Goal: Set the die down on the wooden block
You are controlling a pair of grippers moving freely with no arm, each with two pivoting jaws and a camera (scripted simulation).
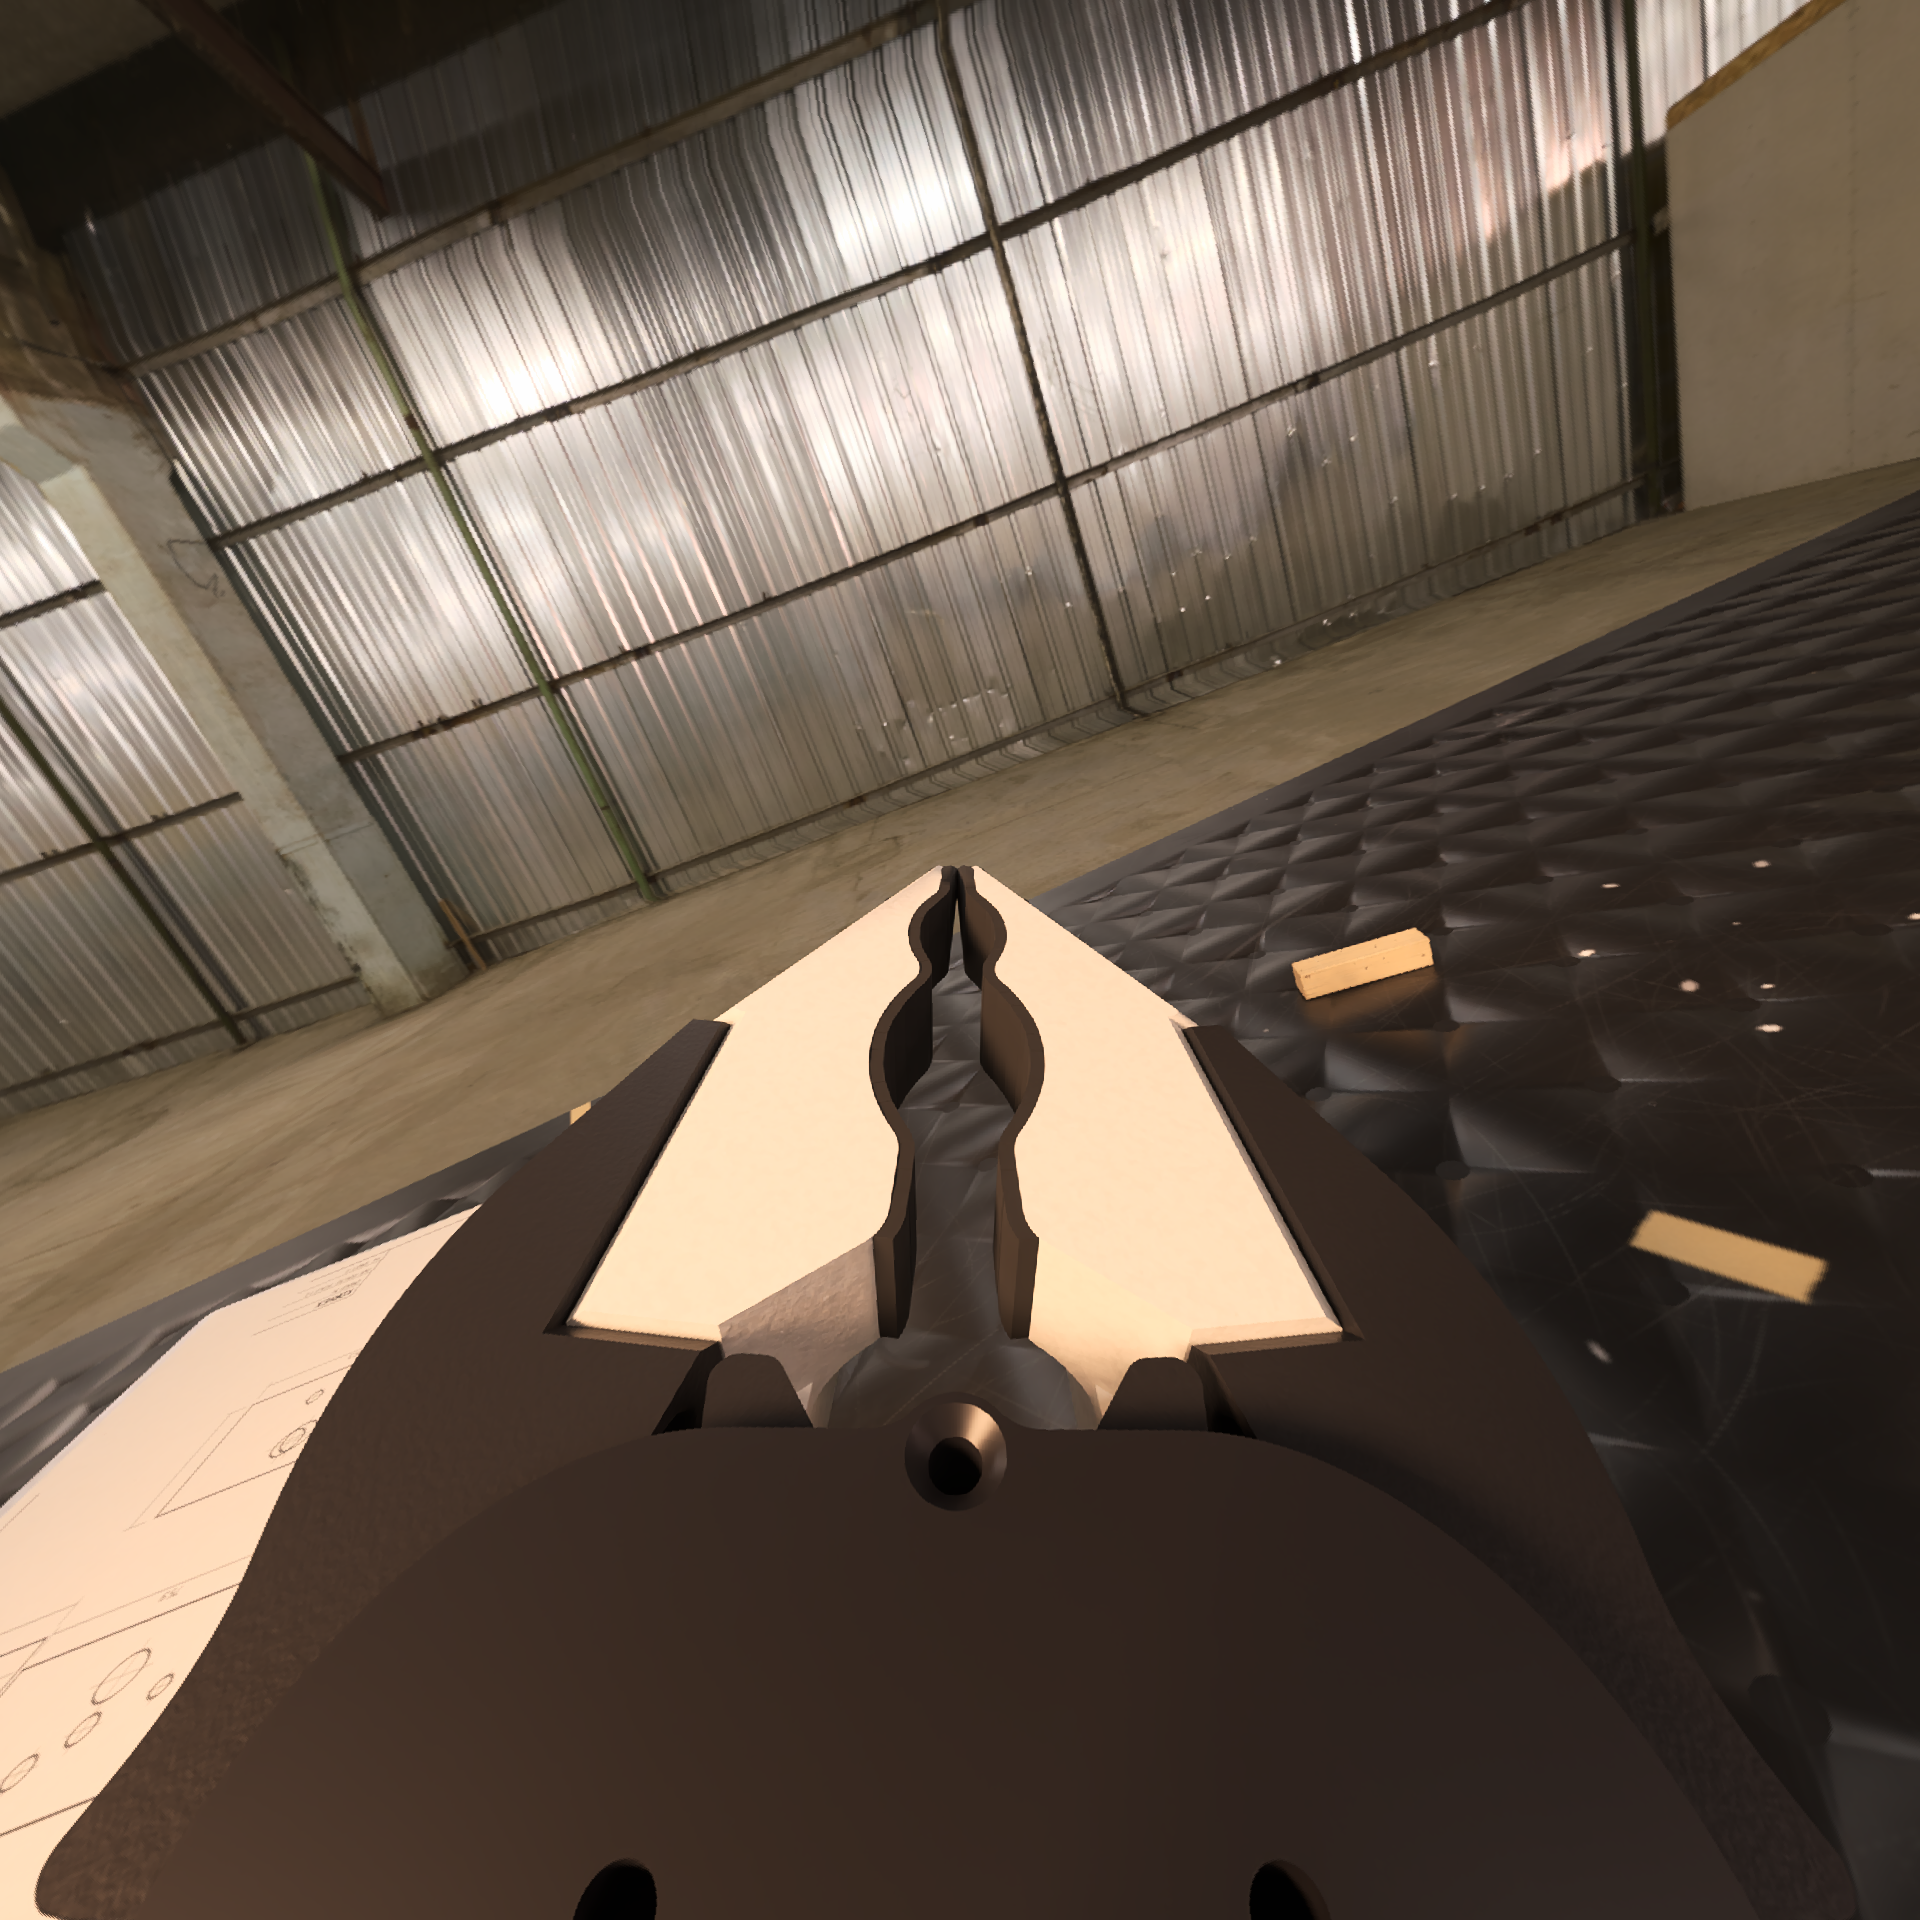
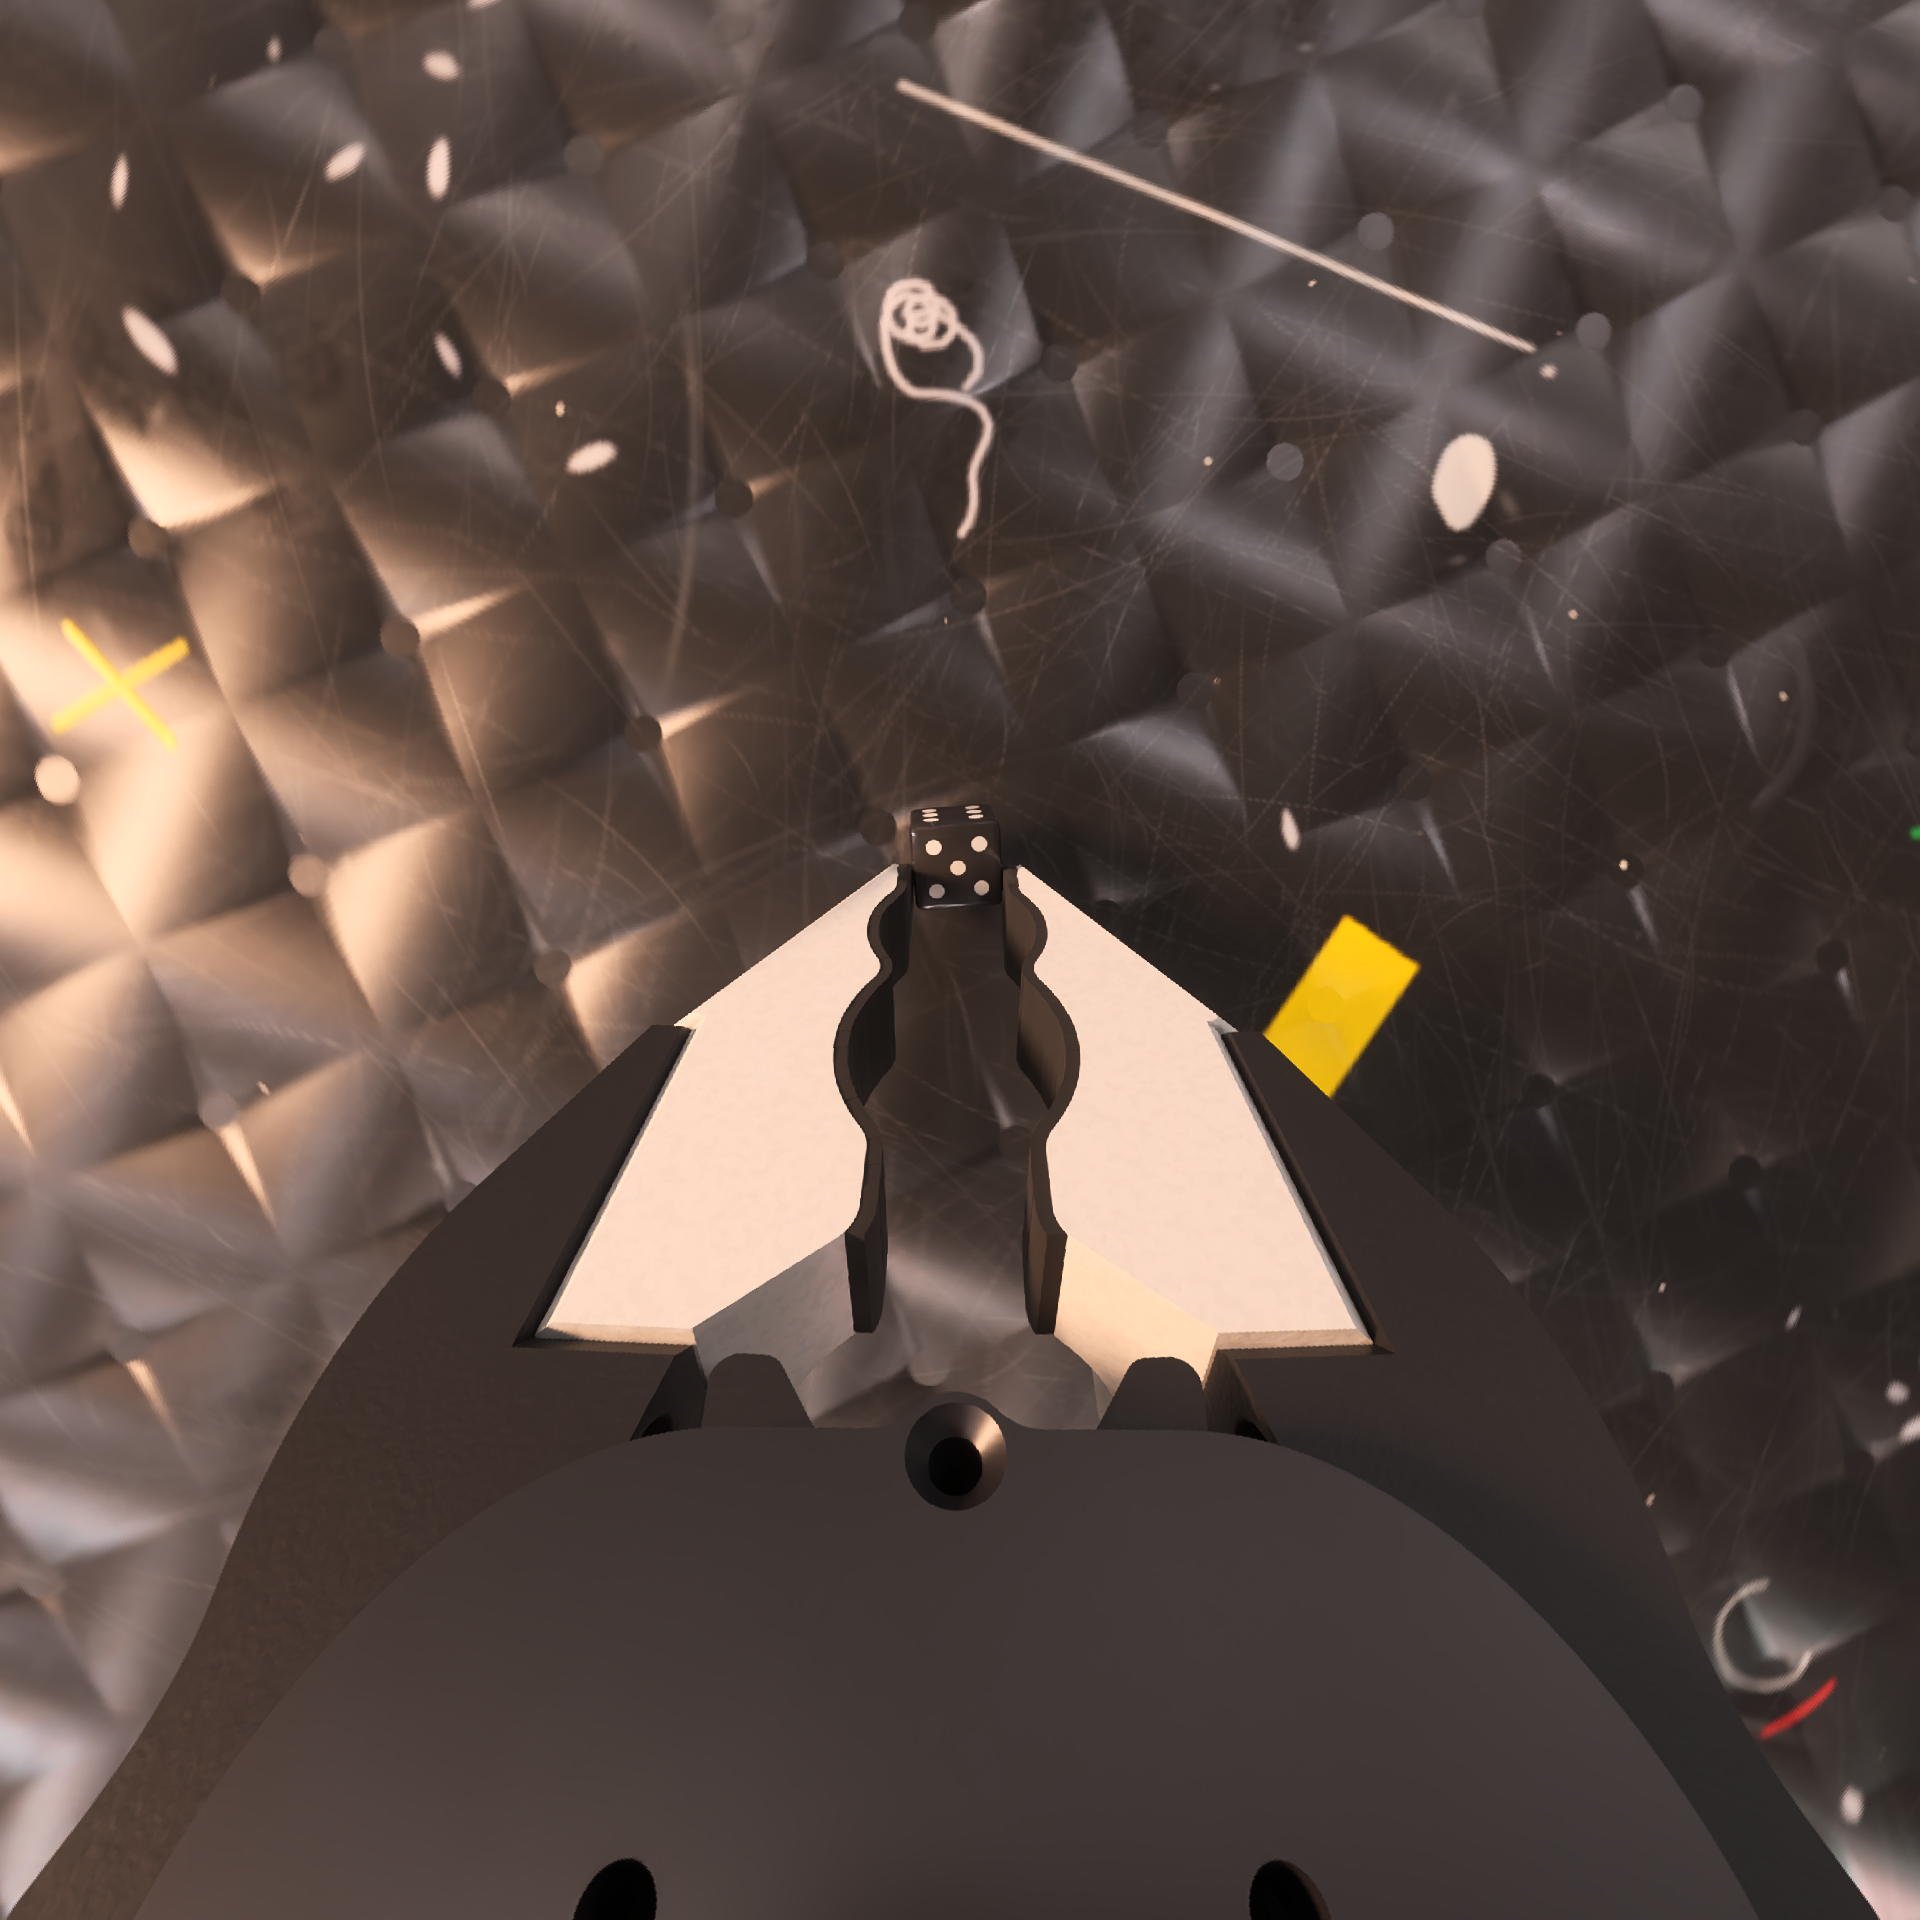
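I've got the small black white-pipped die (image 2: pixel 954 859) pinched in my right gripper (image 2: pixel 956 883); left gripper (image 1: pixel 956 883) empty, tips together. Next: carry it to the pale wooden block (image 1: pixel 1361 962) at 2 o'clock in the left view.

Left claw (image 1: pixel 957 878) has its tips pressed together; right claw (image 2: pixel 957 883) is slightly parted, angled downward.

White printed paper sheet (image 1: pixel 156 1538): cut off by left edge, right part hidden behind left gripper body. Small tan piece (image 1: pixel 580 1113) at gripper's left edge: mostly hidden, can't identify. Black white-pipped die (image 2: pixel 955 854): lower part hidden between the fingertips. Yellow flat rectangular strip (image 2: pixel 1345 1000): near end covered by right gripper. Green speck (image 2: pixel 1914 832): cut by right edge, too small to tell.
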